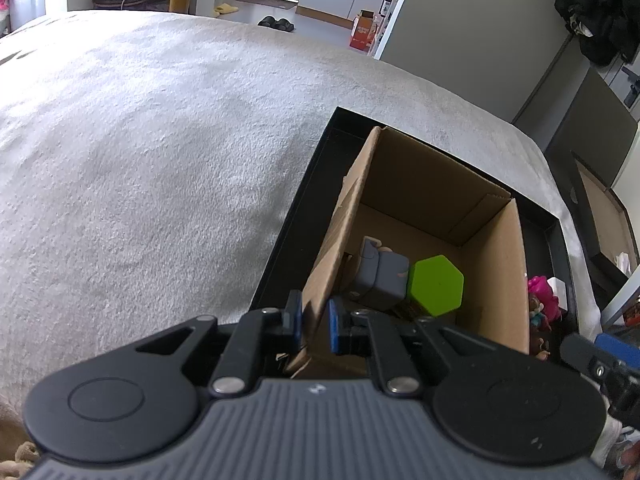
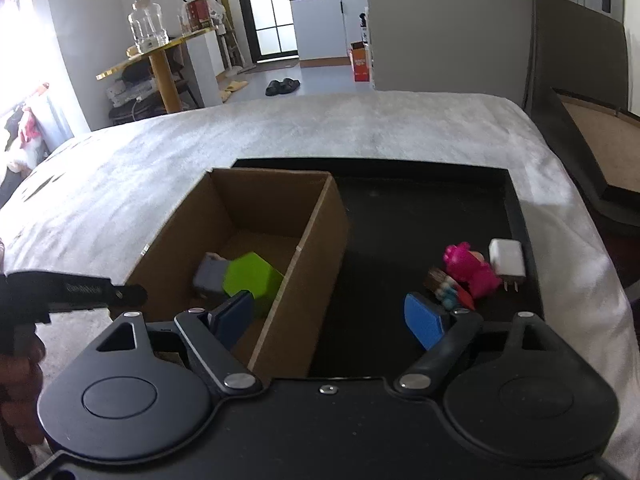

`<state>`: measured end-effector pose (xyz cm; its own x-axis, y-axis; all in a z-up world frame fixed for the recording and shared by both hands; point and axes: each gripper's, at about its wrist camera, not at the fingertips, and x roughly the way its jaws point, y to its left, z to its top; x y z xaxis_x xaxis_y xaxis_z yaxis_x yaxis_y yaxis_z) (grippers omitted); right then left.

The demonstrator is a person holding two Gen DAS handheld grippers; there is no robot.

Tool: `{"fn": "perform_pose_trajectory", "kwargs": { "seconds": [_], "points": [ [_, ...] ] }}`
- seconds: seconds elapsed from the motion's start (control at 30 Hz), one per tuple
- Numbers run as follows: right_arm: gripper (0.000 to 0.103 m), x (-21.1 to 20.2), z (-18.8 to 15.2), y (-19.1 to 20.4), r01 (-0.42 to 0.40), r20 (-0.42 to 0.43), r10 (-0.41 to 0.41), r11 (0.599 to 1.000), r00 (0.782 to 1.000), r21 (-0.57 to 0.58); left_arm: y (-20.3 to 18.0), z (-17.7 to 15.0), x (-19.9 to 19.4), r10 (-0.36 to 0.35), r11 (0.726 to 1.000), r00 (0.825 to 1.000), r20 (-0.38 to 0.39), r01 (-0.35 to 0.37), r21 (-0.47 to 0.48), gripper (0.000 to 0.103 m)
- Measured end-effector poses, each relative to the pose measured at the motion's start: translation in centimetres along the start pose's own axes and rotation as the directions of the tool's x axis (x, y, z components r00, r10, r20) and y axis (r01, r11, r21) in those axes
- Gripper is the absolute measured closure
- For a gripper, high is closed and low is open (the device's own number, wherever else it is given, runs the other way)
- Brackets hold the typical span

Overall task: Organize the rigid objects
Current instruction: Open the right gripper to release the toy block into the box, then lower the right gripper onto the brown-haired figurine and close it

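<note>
One box wall (image 1: pixel 320 276) sits pinched by left tongs (image 1: pixel 314 326).

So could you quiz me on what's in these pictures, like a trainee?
1. True or false: the green block lies inside the cardboard box.
2. What is the left gripper clamped on?
A. the white charger
B. the box's wall
C. the pink toy
3. Fill in: the charger and pink toy lie on the black ____, beside the box.

Key: 1 true. 2 B; its pads pinch the wall's near edge. 3 tray. The right gripper is open and holds nothing.
</note>
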<state>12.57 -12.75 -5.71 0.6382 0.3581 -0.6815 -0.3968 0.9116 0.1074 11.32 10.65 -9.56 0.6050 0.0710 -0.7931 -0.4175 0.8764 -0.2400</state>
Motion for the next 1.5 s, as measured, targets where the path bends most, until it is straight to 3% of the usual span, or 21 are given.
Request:
{"fn": "perform_pose_trajectory", "kwargs": {
  "seconds": [0.8,1.33,1.4,1.47,1.5],
  "points": [
    [0.014,1.7,-2.6,-5.6,0.089,-0.007,-0.089,0.99,0.996,0.106,-0.1,0.0,-0.1,0.01,1.0,1.0,0.005,-0.01,0.014,0.091],
    [0.019,7.3,-3.3,-6.8,0.148,-0.056,-0.145,0.986,0.988,0.073,0.1,0.0,0.0,0.006,1.0,1.0,0.002,-0.006,0.003,0.091],
    [0.028,8.3,-3.4,-6.7,0.153,-0.08,-0.148,0.987,0.986,0.052,0.1,0.1,0.0,0.006,1.0,1.0,0.0,-0.006,0.001,0.091],
    [0.06,8.9,-3.6,-6.8,0.165,-0.116,-0.158,0.985,0.98,0.045,0.1,0.1,-0.1,0.005,1.0,1.0,0.0,-0.005,-0.001,0.091],
    [0.06,8.9,-3.7,-6.9,0.157,-0.128,-0.149,0.986,0.981,0.057,0.1,0.1,0.0,0.005,1.0,1.0,0.0,-0.005,-0.001,0.091]
  ]
}}
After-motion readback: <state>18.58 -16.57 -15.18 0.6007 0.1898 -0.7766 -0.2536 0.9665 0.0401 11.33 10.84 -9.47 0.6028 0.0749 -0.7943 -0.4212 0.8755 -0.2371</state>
